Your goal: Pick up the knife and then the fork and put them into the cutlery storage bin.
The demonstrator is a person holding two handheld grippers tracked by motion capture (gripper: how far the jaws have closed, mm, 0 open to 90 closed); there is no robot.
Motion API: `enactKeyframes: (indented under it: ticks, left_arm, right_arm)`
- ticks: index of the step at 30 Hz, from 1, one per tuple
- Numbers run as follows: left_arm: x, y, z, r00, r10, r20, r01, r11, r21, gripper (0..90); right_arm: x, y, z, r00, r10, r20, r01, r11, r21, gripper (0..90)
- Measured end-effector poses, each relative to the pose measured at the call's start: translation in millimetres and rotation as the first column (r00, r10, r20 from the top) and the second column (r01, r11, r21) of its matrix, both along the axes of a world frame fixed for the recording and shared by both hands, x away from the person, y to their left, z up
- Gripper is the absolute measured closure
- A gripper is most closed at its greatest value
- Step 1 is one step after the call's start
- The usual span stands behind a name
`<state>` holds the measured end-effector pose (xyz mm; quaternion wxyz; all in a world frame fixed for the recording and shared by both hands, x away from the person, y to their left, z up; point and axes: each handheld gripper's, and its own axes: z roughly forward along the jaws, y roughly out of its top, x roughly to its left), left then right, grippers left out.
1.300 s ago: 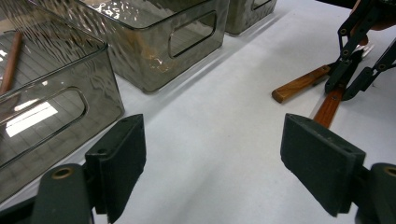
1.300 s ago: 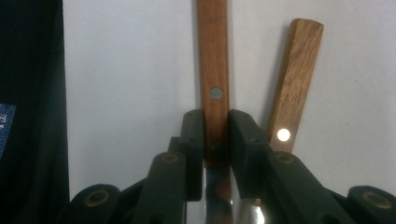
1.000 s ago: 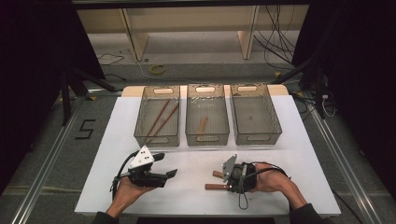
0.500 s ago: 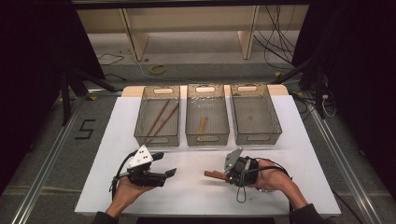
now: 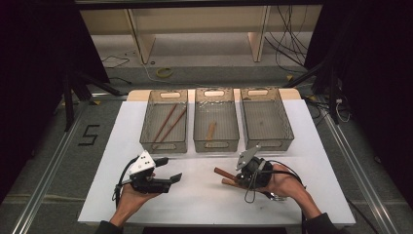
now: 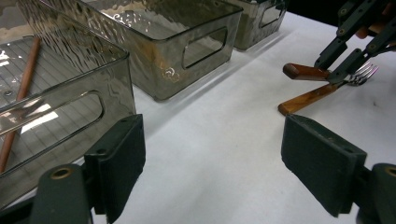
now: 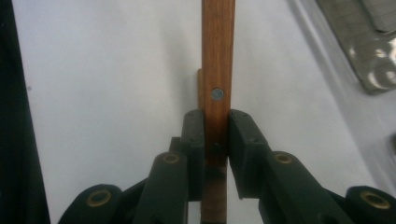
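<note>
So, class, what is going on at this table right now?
A person sits at a white table with a gripper in each hand. The right gripper is shut on a wooden-handled utensil, raised just above a second wooden-handled piece, a fork, lying on the table. The left gripper waits open with nothing between its jaws. Three clear bins stand ahead: the left bin holds two chopsticks, the middle bin one light wooden piece.
</note>
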<state>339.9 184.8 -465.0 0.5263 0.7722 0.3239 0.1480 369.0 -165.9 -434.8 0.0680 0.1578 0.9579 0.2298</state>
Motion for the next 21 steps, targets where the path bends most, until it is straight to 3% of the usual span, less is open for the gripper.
enactKeyframes:
  ticks: [12,21]
  left_arm:
    - [-3.1,3.7,1.6,0.9998,0.001,0.018,0.000,0.9988,-0.048,20.0]
    - [-5.4,6.7,2.2,0.9995,0.008,0.032,-0.006,0.9982,-0.059,19.0]
  right_arm:
    - [7.7,-12.3,8.7,0.9959,-0.089,-0.014,0.090,0.991,0.102,77.7]
    - [14.2,-26.8,19.7,0.9884,-0.150,-0.024,0.151,0.968,0.200,77.7]
